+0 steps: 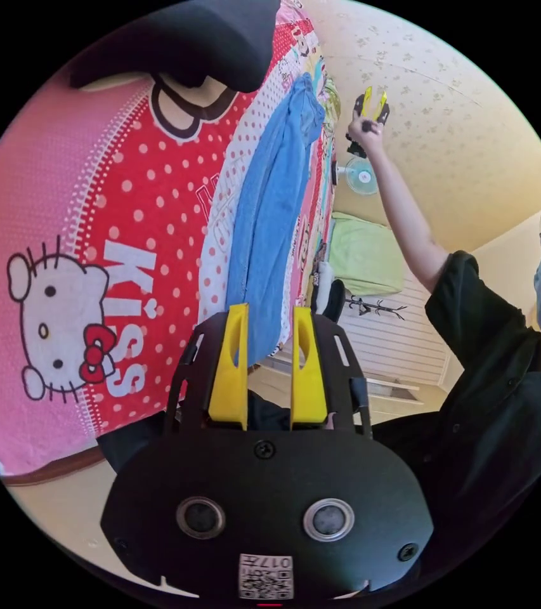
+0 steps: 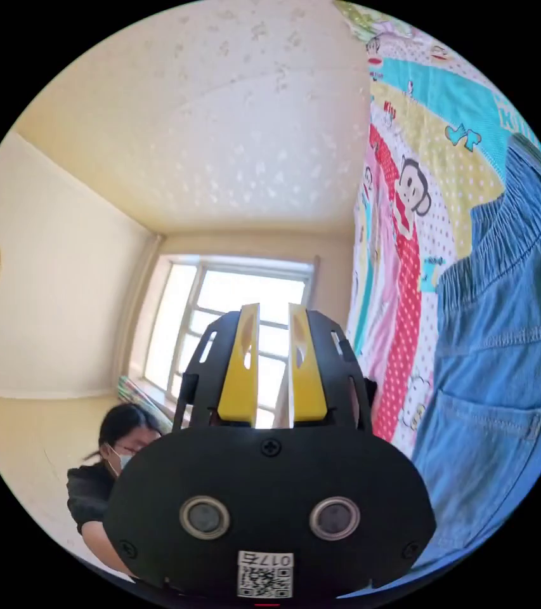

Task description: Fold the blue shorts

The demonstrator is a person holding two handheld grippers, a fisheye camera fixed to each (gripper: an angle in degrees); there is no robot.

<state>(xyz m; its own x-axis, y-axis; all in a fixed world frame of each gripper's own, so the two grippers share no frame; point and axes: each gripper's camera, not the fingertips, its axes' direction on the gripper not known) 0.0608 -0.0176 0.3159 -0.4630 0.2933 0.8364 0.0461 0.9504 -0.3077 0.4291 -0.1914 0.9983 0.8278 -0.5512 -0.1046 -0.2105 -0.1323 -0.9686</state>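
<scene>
The left gripper (image 1: 269,365) and right gripper (image 2: 273,374) hang released, yellow jaws apart, grasping nothing. The blue denim shorts (image 1: 270,209) lie ahead of the left gripper on the cartoon-print bedsheet (image 1: 111,254). Risk: a low pinch gathers sheet with denim.

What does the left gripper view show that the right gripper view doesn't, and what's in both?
Left gripper view alone: the right claw raised in the person's hand, a fan, and a green cushion. Right gripper view alone: a window and the shorts' elastic waistband and pocket. Both share the blue shorts lying on the cartoon bedsheet.
</scene>
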